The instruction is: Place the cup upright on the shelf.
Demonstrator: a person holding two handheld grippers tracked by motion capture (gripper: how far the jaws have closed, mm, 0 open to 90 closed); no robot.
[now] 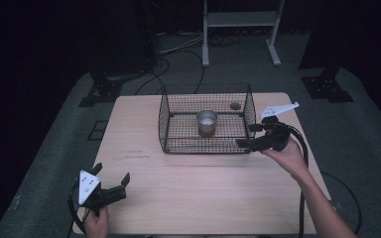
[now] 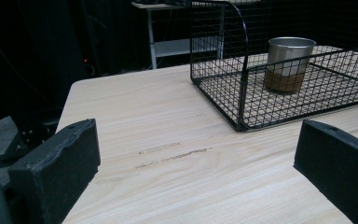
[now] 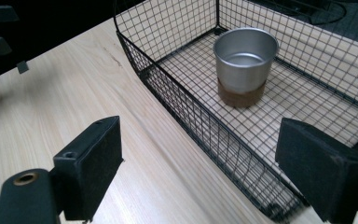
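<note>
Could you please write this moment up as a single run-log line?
right gripper: open, at wire basket right side | left gripper: open, near table corner | metal cup: upright in basket

Dim overhead light falls on the pale table (image 1: 144,198); surroundings stay nearly black. Soft glare marks the metal cup (image 3: 245,65). Near jaws appear slightly blurred, frames grainy.
</note>
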